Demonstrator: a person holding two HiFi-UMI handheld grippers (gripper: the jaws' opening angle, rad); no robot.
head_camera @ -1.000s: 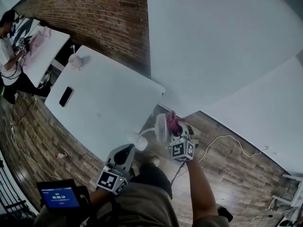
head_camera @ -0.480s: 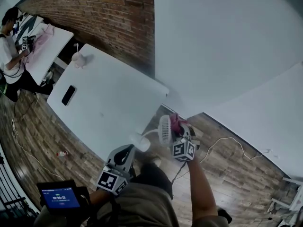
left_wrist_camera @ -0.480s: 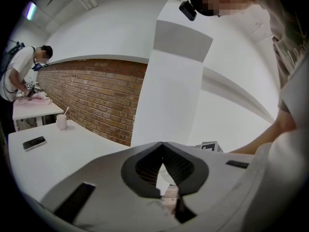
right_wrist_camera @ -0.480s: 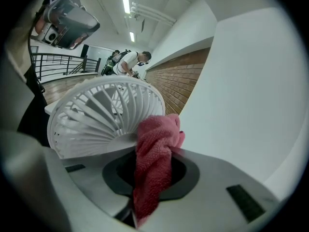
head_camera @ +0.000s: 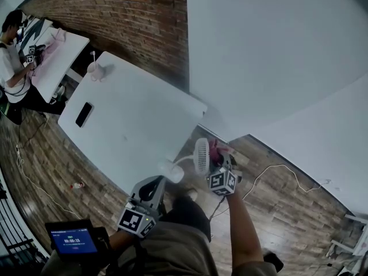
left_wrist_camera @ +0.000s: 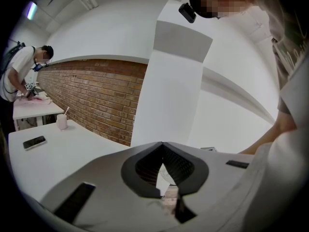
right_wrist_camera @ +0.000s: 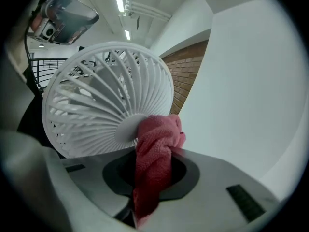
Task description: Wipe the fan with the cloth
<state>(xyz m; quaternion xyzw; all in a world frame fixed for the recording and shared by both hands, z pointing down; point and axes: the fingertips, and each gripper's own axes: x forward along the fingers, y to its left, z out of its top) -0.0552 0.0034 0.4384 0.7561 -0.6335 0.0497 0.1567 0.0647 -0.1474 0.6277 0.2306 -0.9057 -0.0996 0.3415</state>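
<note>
Between right tongs [right_wrist_camera: 155, 164], cloth [right_wrist_camera: 158, 135] against fan [right_wrist_camera: 104, 98]

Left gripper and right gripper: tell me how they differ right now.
The left gripper is shut on nothing; the right gripper is shut on a pink terry cloth.
The right gripper holds that cloth at the hub of the round white plastic fan; the left gripper sits back, off its grille.
Each carries a marker cube.

Fan [right_wrist_camera: 106, 100]: white, radial-ribbed grille. Cloth [right_wrist_camera: 154, 163]: pink-red, looped weave. Wall [head_camera: 132, 16]: red-brown brick. Table [head_camera: 132, 137]: plain white. Floor [head_camera: 276, 206]: brown wood planks. Phone [head_camera: 84, 114]: black. Cup [head_camera: 94, 71]: apparently pale pink; too small to confirm.
</note>
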